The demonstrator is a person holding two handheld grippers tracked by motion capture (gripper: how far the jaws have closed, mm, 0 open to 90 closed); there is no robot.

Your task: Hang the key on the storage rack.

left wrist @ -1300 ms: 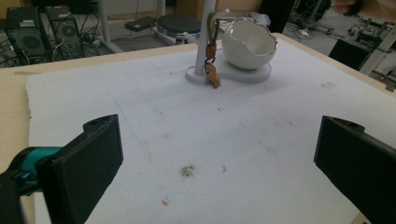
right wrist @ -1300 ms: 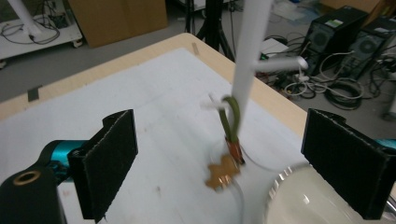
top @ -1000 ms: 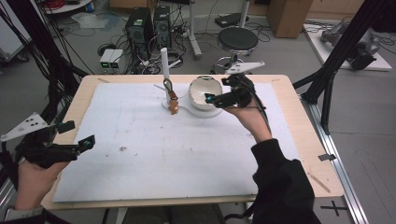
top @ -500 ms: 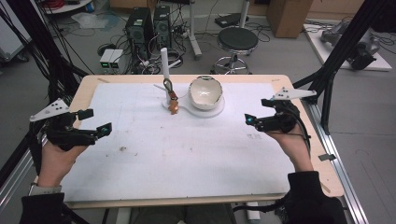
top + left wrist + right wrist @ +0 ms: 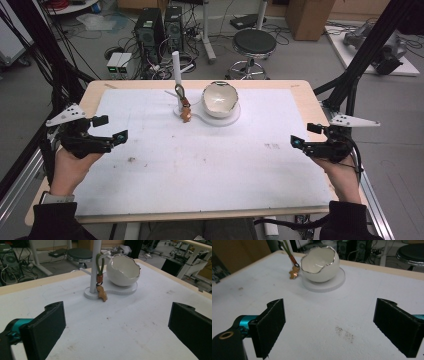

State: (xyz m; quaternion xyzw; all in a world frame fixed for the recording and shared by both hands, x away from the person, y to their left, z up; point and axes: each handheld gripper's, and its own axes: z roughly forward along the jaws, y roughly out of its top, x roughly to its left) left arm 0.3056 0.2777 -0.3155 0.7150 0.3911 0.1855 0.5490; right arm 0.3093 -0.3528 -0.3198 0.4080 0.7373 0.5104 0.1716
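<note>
A white eggshell-shaped bowl with a silver rim rests on a flat white base at the far middle of the table. A white post rises from the same base. From it hangs a green loop with a small brown figure. My left gripper is held over the left edge of the mat, open and holding nothing. My right gripper sits open at the right edge, also holding nothing. The left gripper view has the bowl and figure far ahead. In the right gripper view the bowl stands well beyond the jaws.
A white mat covers most of the wooden table, with a few small dark specks on it. Behind the table stand a black stool, computer towers and cables on the floor. Black frame bars rise at the right.
My right gripper has drawn back from the bowl to the table's right edge. My left gripper has moved forward and inward along the left side. The bowl and keychain stayed put.
</note>
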